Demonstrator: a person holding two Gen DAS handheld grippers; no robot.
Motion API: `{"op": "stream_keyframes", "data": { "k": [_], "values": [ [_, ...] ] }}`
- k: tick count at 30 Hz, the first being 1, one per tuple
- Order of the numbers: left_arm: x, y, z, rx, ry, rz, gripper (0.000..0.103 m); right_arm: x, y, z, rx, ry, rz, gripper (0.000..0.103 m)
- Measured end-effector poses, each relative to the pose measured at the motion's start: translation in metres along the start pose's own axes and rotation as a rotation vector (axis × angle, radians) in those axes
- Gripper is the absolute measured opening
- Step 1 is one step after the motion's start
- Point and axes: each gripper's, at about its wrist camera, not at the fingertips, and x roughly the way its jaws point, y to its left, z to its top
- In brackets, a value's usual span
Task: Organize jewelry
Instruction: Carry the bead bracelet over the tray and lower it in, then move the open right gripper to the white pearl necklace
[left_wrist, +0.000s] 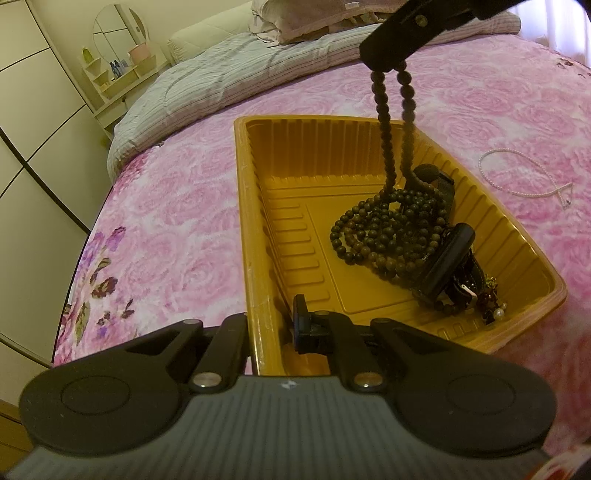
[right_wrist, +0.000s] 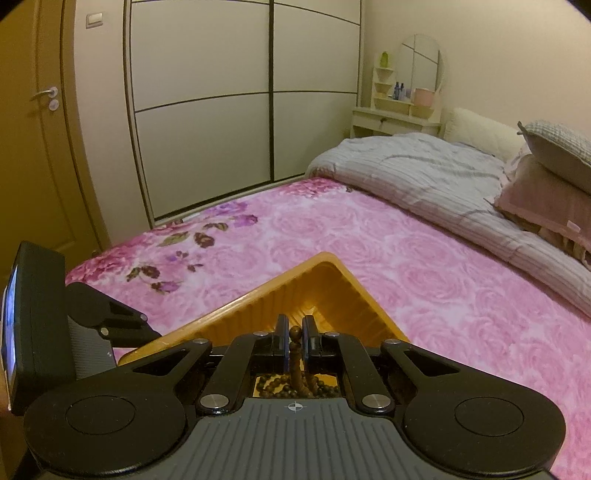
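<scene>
right gripper (right_wrist: 295, 341): pinching dark beads (left_wrist: 391, 225), two strands hanging, rest coiled in tray | left gripper (left_wrist: 271, 325): clamped on near wall of yellow tray (left_wrist: 255, 229) | watch (left_wrist: 448, 258): in tray beside beads | pearl necklace (left_wrist: 517, 177): on bedspread, outside tray

Left gripper (left_wrist: 275, 325) angled downward, jaws clamped onto the near wall of the yellow tray (left_wrist: 255, 221), one finger (left_wrist: 301, 317) inside and the other outside. Right gripper (right_wrist: 294, 343) up higher, tilted down too, pinched tight on a strand of the dark bead necklace (left_wrist: 391, 221), hanging from its tips.
</scene>
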Motion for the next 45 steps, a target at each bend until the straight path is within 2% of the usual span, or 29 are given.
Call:
{"op": "stream_keyframes", "data": {
  "k": [4,5,6,8,13,21,26,34,45],
  "values": [
    [0.0,0.0,0.0,-0.002,0.0,-0.001,0.006,-0.005,-0.005,-0.001,0.031,-0.011,0.023,0.009],
    [0.0,0.0,0.0,-0.001,0.001,-0.001,0.006,-0.007,-0.007,-0.002,0.042,-0.018,0.019,0.024],
    [0.0,0.001,0.0,-0.004,0.002,-0.002,0.006,-0.011,-0.01,-0.004,0.058,-0.028,0.015,0.053],
    [-0.001,0.002,-0.001,-0.005,0.002,-0.004,0.006,-0.02,-0.018,-0.009,0.094,-0.057,0.01,0.066],
    [-0.002,0.002,-0.001,-0.004,0.002,-0.005,0.006,-0.042,-0.042,-0.034,0.196,-0.062,-0.043,0.066],
    [-0.002,0.002,-0.001,-0.003,0.002,-0.003,0.006,-0.071,-0.093,-0.109,0.384,0.012,-0.218,0.066],
    [-0.002,0.002,-0.001,0.002,0.003,-0.001,0.006,-0.09,-0.114,-0.145,0.456,0.053,-0.303,0.066],
    [-0.003,0.0,0.0,0.006,0.004,0.002,0.006,-0.106,-0.129,-0.179,0.464,0.102,-0.368,0.066],
    [-0.005,-0.002,0.003,0.018,0.005,0.017,0.006,-0.097,-0.133,-0.195,0.443,0.132,-0.382,0.066]
  ]
}}
